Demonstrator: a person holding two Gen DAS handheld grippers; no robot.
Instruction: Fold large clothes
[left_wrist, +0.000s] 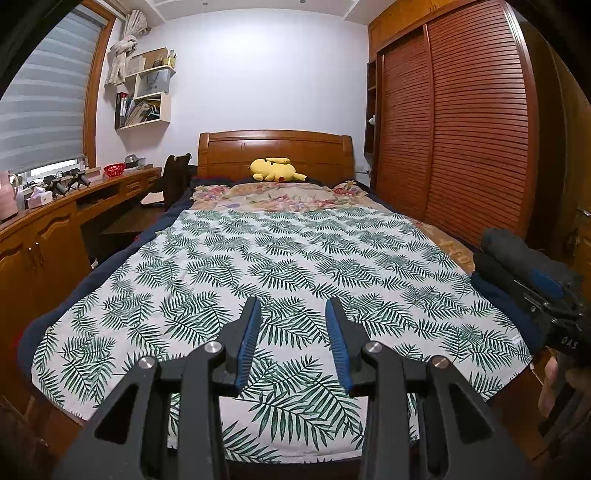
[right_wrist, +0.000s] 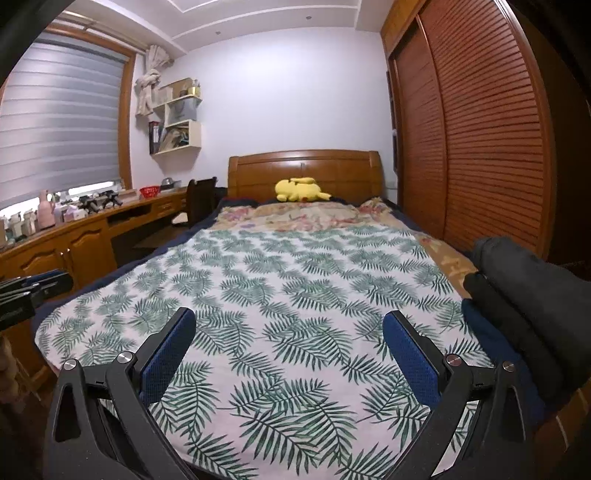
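- A leaf-print cloth (left_wrist: 280, 266) lies spread flat over the near part of the bed (left_wrist: 275, 151), its near edge hanging over the foot of the mattress.
- The left gripper (left_wrist: 291, 314) hovers above the near middle of the cloth, its blue pads part way apart with nothing between them; only the leaf print shows in the gap.
- The right gripper (right_wrist: 290, 325) hovers over the same cloth with its jaws spread wide and empty.
- In the left wrist view the right gripper shows at the right edge, with part of a hand (left_wrist: 550, 384) below it.
- A stack of folded dark clothes (right_wrist: 517, 295) sits at the right edge of the bed, just beside the leaf-print cloth.
- Beyond the cloth a flowered blanket (right_wrist: 303, 218) covers the far part of the bed, and a yellow plush toy (right_wrist: 301, 190) lies against the wooden headboard.
- A slatted wardrobe (left_wrist: 461, 129) stands to the right, a long wooden desk (left_wrist: 74, 206) to the left.
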